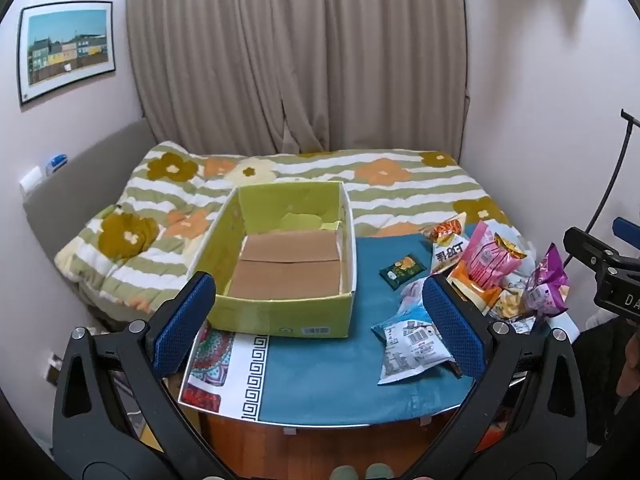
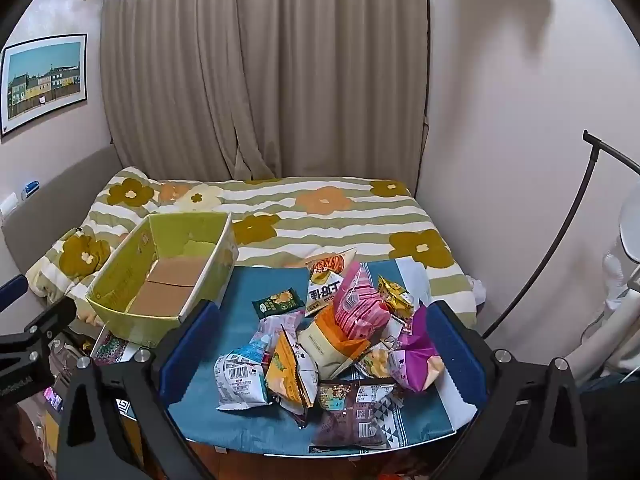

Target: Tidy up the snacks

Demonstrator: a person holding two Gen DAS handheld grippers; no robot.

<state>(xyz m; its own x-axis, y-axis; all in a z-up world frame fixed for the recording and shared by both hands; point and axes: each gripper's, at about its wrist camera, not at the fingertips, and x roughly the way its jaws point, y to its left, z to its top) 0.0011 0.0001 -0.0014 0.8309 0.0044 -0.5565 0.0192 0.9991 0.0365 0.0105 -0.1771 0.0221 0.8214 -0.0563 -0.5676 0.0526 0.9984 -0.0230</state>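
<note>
the bed (image 1: 400,196) fills the back of both views, its flowered quilt running right up to the far edge of the bench (image 1: 320,380), which is covered in a blue cloth. on the bench's left side sits the green cardboard box (image 1: 280,312), open at the top and with nothing in it but its brown floor, so it reads as the place the snacks are meant to go. the snack pile (image 2: 340,344) is heaped on the right side, well apart from the box, bags leaning on each other with no order yet.

left gripper (image 1: 316,320) hangs above the near edge, fingers spread wide and holding nothing, lined up between box and pile. right gripper (image 2: 324,348) hovers over the heap, fingers wide too and bare, framing the bags as if to choose one.

the right view shows the near bags plainly: a dark brown packet (image 2: 352,412) at the front and a white barcode bag (image 2: 240,380), while the left view cuts the brown one off. the left view gives the box's whole interior square on. smallest, a green packet (image 1: 402,270) lies alone and flat between box and pile.
</note>
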